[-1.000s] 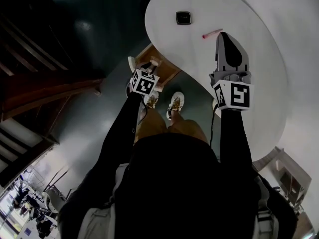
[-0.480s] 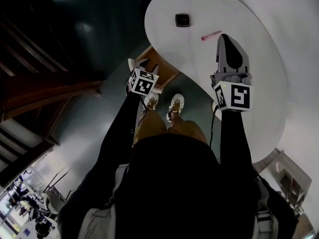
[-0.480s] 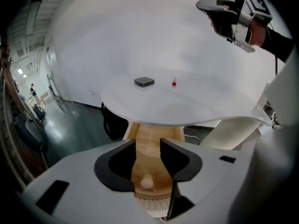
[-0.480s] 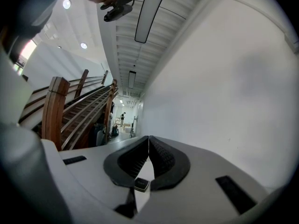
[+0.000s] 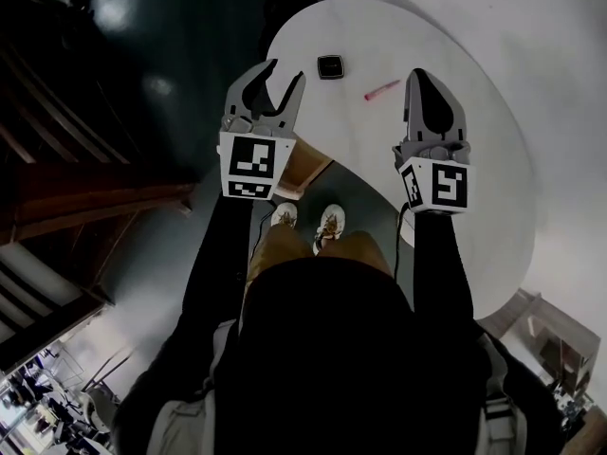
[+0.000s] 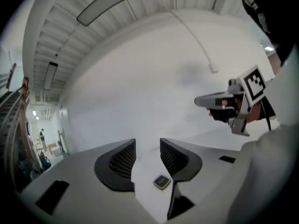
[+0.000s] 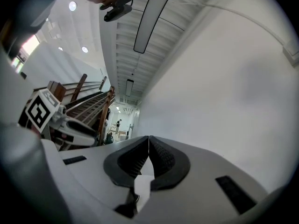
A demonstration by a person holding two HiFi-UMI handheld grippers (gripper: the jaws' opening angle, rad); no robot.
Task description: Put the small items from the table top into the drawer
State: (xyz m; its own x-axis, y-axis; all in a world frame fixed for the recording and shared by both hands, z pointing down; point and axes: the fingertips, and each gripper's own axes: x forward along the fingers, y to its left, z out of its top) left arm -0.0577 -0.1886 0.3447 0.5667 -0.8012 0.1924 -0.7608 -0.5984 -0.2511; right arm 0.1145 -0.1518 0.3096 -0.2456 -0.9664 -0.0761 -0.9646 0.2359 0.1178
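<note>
White tabletop (image 5: 479, 112) carried a black square (image 5: 330, 65) and a pink stick (image 5: 382, 90). My left gripper (image 5: 285, 71) had just been opening, jaws apart and gripping nothing; my right gripper (image 5: 421, 74) sat closed, empty.

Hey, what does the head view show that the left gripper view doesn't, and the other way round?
Only the head view: the pink pen-shaped item, the wooden drawer jutting out under the table edge, and the person's shoes.
Only the left gripper view: the ceiling light strip and a thin cable on the wall.
Both: the white table with the small black square item on it, the shut right gripper, and the left gripper, whose jaws have just been opening, with nothing gripped between them.
</note>
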